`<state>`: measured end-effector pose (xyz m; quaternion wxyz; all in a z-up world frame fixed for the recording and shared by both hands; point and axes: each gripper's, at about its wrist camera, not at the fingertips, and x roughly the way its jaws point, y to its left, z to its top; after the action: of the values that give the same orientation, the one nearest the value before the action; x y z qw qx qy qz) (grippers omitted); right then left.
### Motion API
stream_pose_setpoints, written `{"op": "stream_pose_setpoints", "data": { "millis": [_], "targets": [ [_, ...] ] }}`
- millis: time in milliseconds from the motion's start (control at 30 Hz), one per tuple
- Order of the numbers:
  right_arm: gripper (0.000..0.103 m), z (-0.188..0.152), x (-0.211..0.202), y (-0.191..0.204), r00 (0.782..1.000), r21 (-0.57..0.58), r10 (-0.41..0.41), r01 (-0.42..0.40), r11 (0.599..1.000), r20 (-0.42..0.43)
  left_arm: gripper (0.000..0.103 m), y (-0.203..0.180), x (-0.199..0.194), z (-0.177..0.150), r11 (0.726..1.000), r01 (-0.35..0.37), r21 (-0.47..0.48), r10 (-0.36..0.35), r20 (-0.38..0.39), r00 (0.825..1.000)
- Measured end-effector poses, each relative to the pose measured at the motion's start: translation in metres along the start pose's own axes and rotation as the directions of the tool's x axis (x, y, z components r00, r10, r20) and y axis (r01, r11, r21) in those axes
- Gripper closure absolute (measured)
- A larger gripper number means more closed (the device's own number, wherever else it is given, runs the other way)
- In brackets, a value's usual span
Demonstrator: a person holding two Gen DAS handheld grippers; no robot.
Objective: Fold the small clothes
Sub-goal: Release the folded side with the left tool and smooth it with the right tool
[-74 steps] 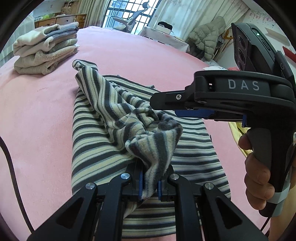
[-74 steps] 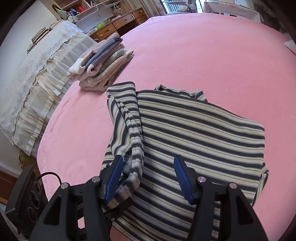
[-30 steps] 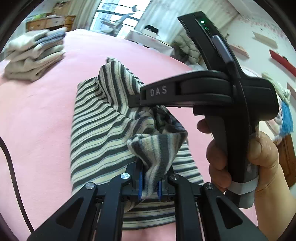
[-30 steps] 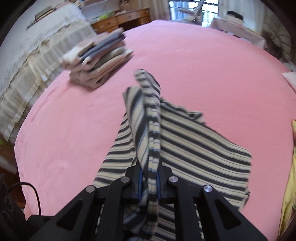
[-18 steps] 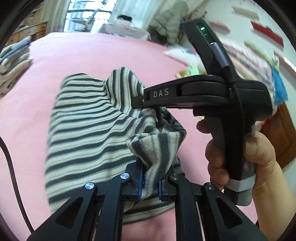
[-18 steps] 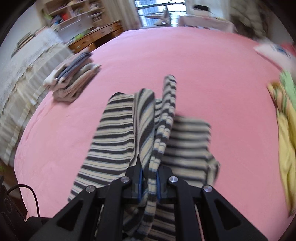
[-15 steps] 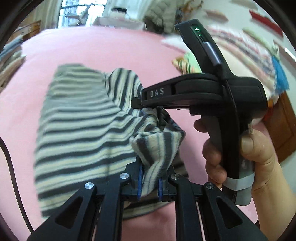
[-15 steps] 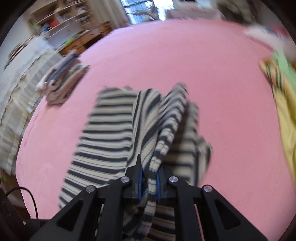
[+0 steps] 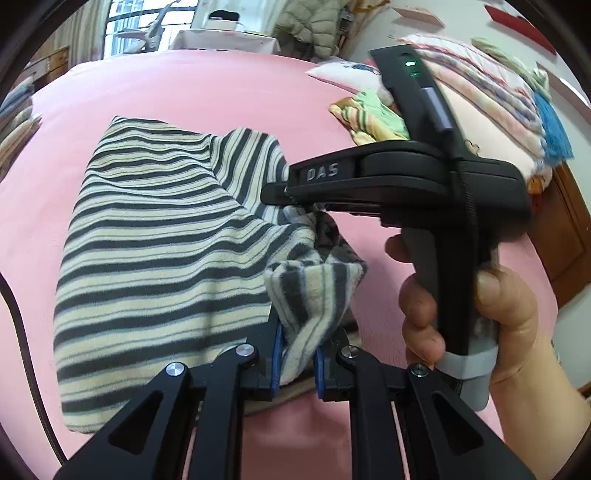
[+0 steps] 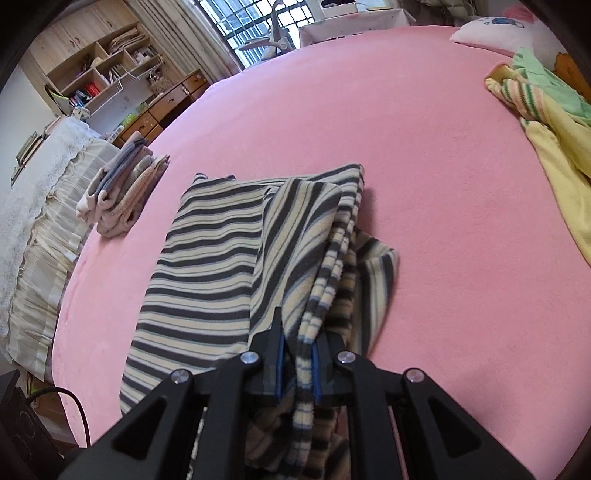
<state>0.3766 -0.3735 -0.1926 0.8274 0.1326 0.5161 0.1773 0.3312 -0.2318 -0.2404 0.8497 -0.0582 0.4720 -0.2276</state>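
Note:
A cream and dark grey striped garment (image 9: 155,236) lies on the pink bed (image 9: 207,92), its right side lifted and folded over the rest. My left gripper (image 9: 297,354) is shut on a bunched corner of it. My right gripper (image 10: 297,363) is shut on another edge of the striped garment (image 10: 218,254). In the left wrist view the right gripper (image 9: 280,194) reaches in from the right, just beyond my left one, held by a hand (image 9: 491,317).
A stack of folded clothes (image 10: 122,188) sits at the bed's left edge. A yellow and green heap of clothes (image 10: 546,122) lies at the right, also in the left wrist view (image 9: 369,114). A pillow (image 10: 498,26) lies at the far right. A cable (image 9: 22,332) runs along the left.
The right gripper shut on the garment's edge. Both grippers carried the lifted part to the right and across, so the garment now lies doubled over, and the folded stack has slid to the far left.

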Motion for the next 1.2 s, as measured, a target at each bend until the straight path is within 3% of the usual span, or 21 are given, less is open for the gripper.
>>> {"op": "stream_pose_setpoints", "data": {
  "millis": [133,233,367,500,633,733,800,1000,1133,1167,1200],
  "targets": [
    [0.092,-0.007,0.011,-0.006,0.999,0.023,-0.018,0.019,1.000,-0.045,0.090,0.001,0.005,-0.012,1.000,-0.012,0.024,0.013,-0.056,0.998],
    [0.087,-0.008,0.009,-0.004,0.999,0.035,-0.019,0.021,0.999,-0.047,0.079,0.006,-0.004,-0.017,0.999,0.009,0.032,-0.007,-0.069,0.998],
    [0.070,-0.011,-0.001,-0.002,0.997,0.043,-0.056,0.059,0.997,-0.061,0.074,0.013,-0.019,-0.029,0.998,0.060,0.027,-0.057,-0.103,0.993],
    [0.068,-0.022,-0.023,-0.001,0.997,0.046,-0.035,0.039,0.998,-0.069,0.063,0.033,-0.056,-0.041,0.998,0.056,0.033,-0.053,-0.079,0.995],
    [0.066,-0.044,-0.048,0.006,0.996,0.026,-0.058,0.059,0.998,-0.061,0.059,0.057,-0.097,-0.047,1.000,-0.006,0.022,0.007,-0.045,0.999],
    [0.064,-0.063,-0.070,0.006,0.998,0.056,-0.041,0.044,0.997,-0.041,0.058,0.084,-0.119,-0.048,0.998,-0.050,-0.023,0.049,-0.031,0.998],
    [0.063,-0.074,-0.083,0.014,0.996,0.045,-0.088,0.089,0.995,-0.011,0.057,0.095,-0.125,-0.050,0.996,-0.074,-0.056,0.072,-0.028,0.997],
    [0.057,-0.103,-0.100,0.057,0.990,-0.068,-0.132,0.135,0.989,0.043,0.057,0.124,-0.105,-0.053,0.981,-0.077,-0.177,0.063,-0.083,0.995],
    [0.057,-0.113,-0.084,0.071,0.976,-0.149,-0.210,0.215,0.965,0.048,0.057,0.131,-0.081,-0.055,0.974,-0.092,-0.208,0.069,-0.116,0.991],
    [0.066,-0.115,-0.080,0.070,0.978,-0.151,-0.205,0.209,0.966,0.039,0.057,0.132,-0.075,-0.054,0.973,-0.084,-0.215,0.058,-0.122,0.991],
    [0.087,-0.116,-0.074,0.068,0.980,-0.148,-0.197,0.198,0.969,0.019,0.057,0.132,-0.070,-0.054,0.971,-0.083,-0.223,0.055,-0.131,0.990]
  ]
}}
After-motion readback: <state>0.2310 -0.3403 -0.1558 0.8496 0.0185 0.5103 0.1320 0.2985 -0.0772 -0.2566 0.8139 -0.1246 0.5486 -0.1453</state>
